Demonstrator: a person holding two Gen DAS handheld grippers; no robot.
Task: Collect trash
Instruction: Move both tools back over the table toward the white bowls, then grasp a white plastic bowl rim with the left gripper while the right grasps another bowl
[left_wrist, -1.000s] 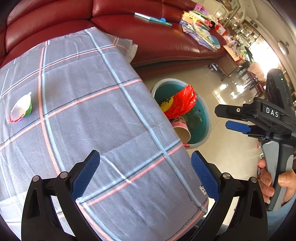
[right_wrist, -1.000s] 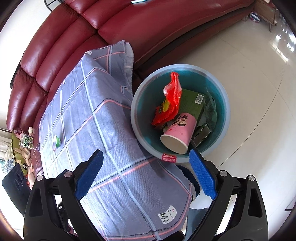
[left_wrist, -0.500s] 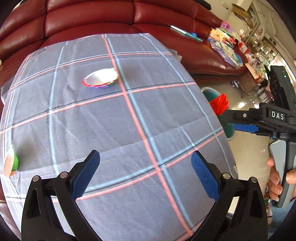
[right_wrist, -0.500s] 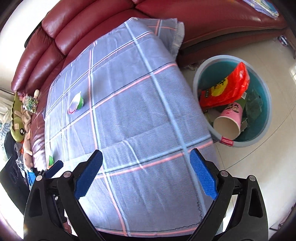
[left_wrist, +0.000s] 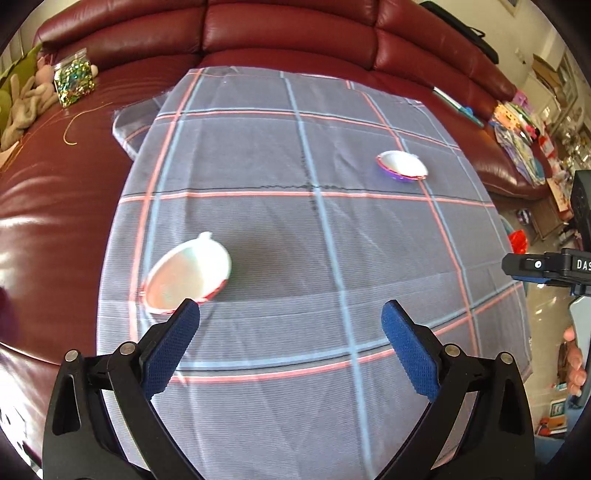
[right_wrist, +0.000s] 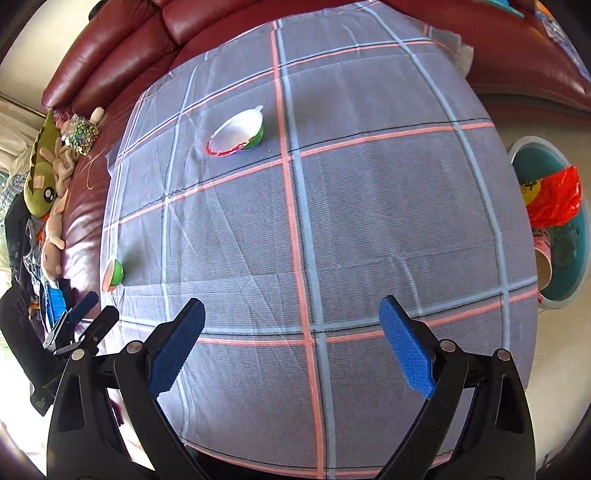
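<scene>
**A:** What's the biggest thing you've got?

**B:** The red sofa (left_wrist: 291, 33) wraps round behind everything. In front of it sits my tabletop (right_wrist: 369, 206), draped in a grey cloth with pink and blue stripes.

**A:** And the bin?

**B:** I see the teal bin (right_wrist: 532, 142) on the floor off the tabletop's right edge, with a red bag (right_wrist: 554, 199) and a pink paper cup (right_wrist: 543, 254) inside it.

**A:** How are the two tools?

**B:** My left gripper (left_wrist: 290, 334) has its fingers spread wide with nothing between them. My right gripper (right_wrist: 291, 332) is likewise wide apart and holds nothing. Both hover over the near part of the cloth.

**A:** Where's the trash?

**B:** The near cup (left_wrist: 188, 275), white inside with a green outside, lies tipped on the cloth just ahead of my left gripper's left finger (left_wrist: 173, 343), near the tabletop's left edge. The far cup (left_wrist: 402, 167), also tipped on its side, lies well apart from it, further back and toward the right.
</scene>
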